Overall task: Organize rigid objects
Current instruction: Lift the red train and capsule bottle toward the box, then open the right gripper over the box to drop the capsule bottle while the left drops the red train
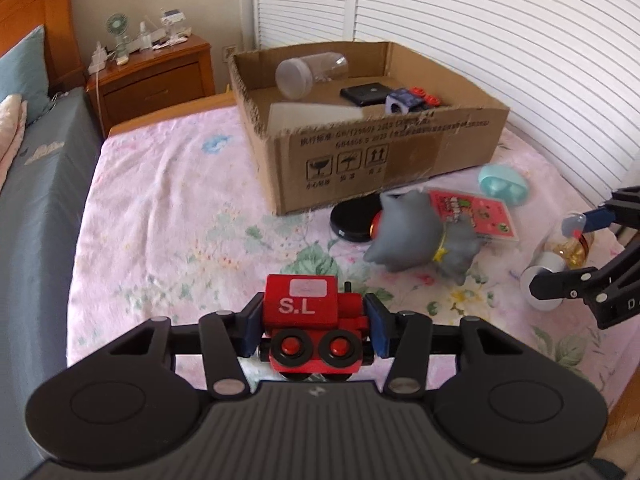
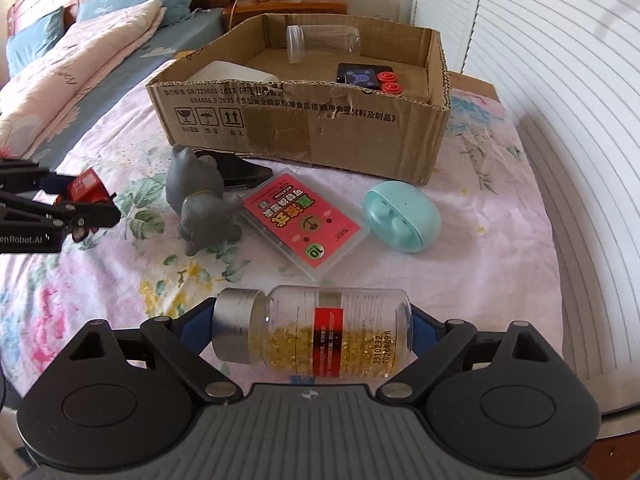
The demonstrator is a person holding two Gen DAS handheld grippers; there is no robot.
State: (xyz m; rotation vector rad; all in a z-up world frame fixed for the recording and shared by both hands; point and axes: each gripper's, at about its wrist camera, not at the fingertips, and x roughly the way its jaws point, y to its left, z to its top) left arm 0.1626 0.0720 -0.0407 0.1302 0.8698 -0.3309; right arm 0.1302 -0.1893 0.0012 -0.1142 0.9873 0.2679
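Note:
My left gripper [image 1: 316,320] is shut on a red toy train [image 1: 308,308] marked "S.L", its blue pads pressing both sides just above the floral bedsheet [image 1: 168,216]. The right wrist view shows that train [image 2: 86,188] at the far left. A clear pill bottle [image 2: 320,332] with a silver cap and yellow capsules lies crosswise between the jaws of my right gripper [image 2: 312,328], one pad on the cap and one on the base. An open cardboard box [image 2: 300,120] stands behind, holding a clear jar [image 2: 320,42], a black device and red-wheeled toys.
Loose on the sheet before the box lie a grey toy figure [image 2: 200,204], a pink card case [image 2: 304,224], a teal egg-shaped case [image 2: 400,216] and a black disc [image 1: 352,220]. Louvred doors [image 1: 500,20] stand to the right, with pillows and a nightstand [image 1: 152,76] to the left.

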